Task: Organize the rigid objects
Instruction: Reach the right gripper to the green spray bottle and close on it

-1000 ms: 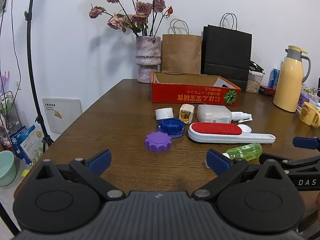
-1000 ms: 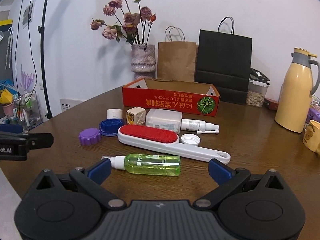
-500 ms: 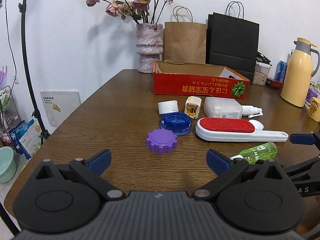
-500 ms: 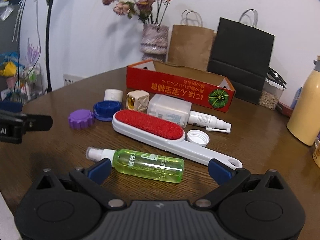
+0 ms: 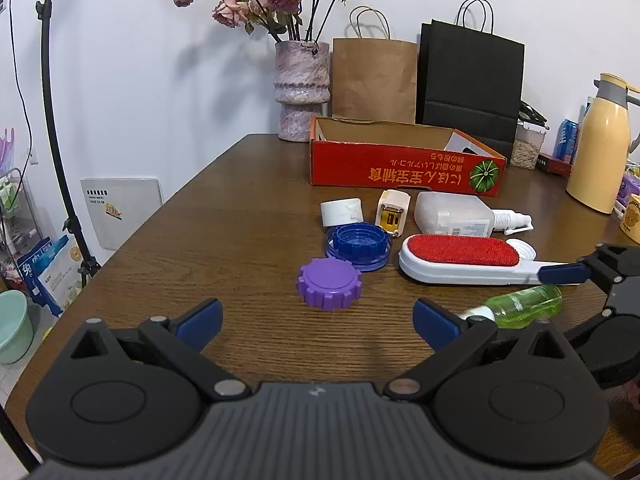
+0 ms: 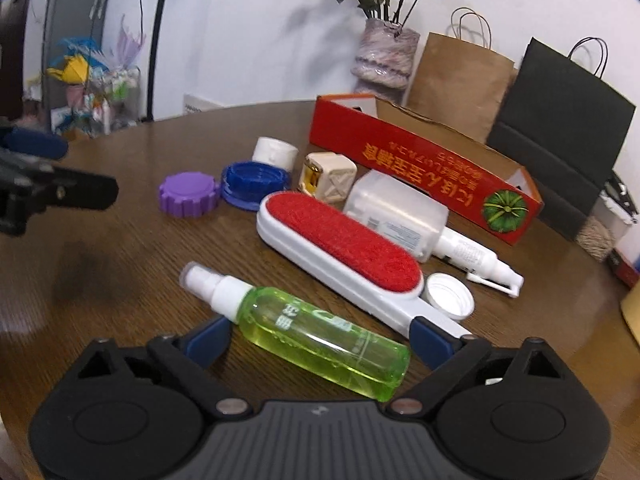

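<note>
Rigid objects, all loose on the wooden table (image 5: pixel 224 216), none yet in the red cardboard box (image 5: pixel 404 168). From the left wrist view: purple cap (image 5: pixel 329 284) nearest, touching or just short of the blue lid (image 5: pixel 359 246) behind it; white cap (image 5: pixel 342 212), cream charger (image 5: pixel 393 214) and clear flat bottle (image 5: pixel 452 214) in a row just before the box; lint brush (image 5: pixel 464 258) to the right, green spray bottle (image 5: pixel 520 311) nearer still. Left gripper (image 5: pixel 318 320) spread wide over bare wood, holding nothing, purple cap just ahead of the gap. Box apparently empty in the part on show, its far corner hidden. Table edge close on the left, dropping to floor clutter; plenty of bare wood between gripper and caps. Right gripper (image 5: pixel 600 280) visible at the right margin.

From the right wrist view: right gripper (image 6: pixel 320 338) wide but closing, green spray bottle (image 6: pixel 320 340) lying crosswise between the fingers, pads not yet pressing on it. Lint brush (image 6: pixel 340 242) just behind, its handle running to the right finger (image 6: pixel 434 342), perhaps touching. Small white lid (image 6: pixel 450 294) and white spray bottle (image 6: pixel 476 258) tight against the brush, so little room on that side. Left gripper (image 6: pixel 56 184) off to the left, well apart. Judged barely begun: first pick under way, every item left to sort.
</note>
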